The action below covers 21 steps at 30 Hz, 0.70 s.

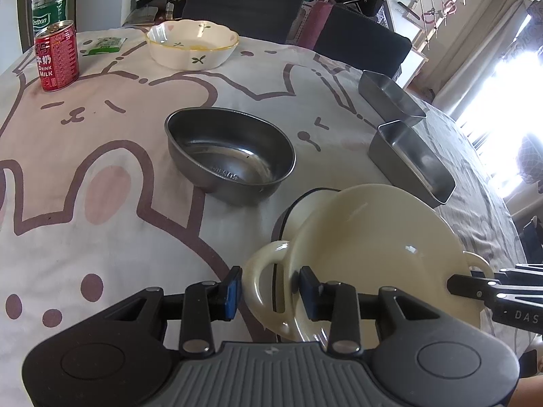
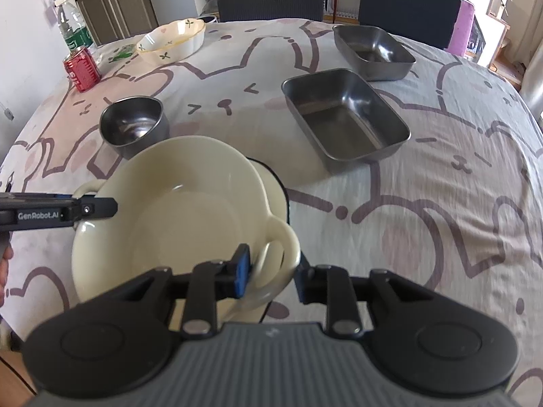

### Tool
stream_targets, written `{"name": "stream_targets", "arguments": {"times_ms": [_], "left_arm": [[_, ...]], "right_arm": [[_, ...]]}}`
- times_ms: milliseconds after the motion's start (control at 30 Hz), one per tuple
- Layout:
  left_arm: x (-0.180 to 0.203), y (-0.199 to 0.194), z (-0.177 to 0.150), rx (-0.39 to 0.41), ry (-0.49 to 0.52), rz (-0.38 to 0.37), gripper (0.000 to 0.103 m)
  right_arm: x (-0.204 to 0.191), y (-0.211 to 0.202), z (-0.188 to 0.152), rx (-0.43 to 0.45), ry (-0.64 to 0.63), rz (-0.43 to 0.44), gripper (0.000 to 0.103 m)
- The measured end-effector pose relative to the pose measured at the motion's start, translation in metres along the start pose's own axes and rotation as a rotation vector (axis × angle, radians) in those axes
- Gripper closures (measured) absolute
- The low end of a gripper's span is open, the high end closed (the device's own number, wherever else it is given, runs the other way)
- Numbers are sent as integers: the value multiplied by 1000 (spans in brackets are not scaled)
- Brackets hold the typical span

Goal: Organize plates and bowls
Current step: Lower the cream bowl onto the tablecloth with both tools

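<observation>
Stacking step, apparently: cream bowl [image 1: 366, 251] tilted over a dark-rimmed dish [image 1: 298, 210], one loop handle between each claw's part-spread pads, left claw [image 1: 269, 286] and right claw [image 2: 271, 276]; pad contact unclear. Next, probably: settle level, then withdraw.

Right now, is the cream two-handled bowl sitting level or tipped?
Tipped: the cream bowl leans up on another cream dish with a dark rim beneath it.

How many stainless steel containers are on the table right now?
3. A round steel bowl sits just beyond the cream dish's far-left rim. Two rectangular steel trays lie to the right: the nearer tray and the farther tray by the chairs. None look hidden.
</observation>
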<state>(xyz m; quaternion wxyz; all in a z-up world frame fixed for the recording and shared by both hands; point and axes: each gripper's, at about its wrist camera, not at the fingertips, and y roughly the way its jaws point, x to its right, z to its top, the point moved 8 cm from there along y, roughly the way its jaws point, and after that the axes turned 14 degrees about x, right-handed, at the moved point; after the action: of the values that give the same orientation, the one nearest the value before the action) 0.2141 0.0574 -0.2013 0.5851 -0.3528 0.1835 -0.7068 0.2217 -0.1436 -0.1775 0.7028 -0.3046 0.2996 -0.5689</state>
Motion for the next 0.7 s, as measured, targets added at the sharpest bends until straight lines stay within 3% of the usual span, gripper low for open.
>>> {"name": "stream_targets", "arguments": {"times_ms": [233,400,700], "left_arm": [[-1,-1,1,-1,16,5,53],[-1,-2,1,-6,27,11,52],[0,-2,2,-13,36,16,51]], "right_arm": [[0,5,-5,-29,-25,-31,65],[-4,7,-8,-31,-109,-58,63],[0,8,-7,-45,-69,-47,62]]}}
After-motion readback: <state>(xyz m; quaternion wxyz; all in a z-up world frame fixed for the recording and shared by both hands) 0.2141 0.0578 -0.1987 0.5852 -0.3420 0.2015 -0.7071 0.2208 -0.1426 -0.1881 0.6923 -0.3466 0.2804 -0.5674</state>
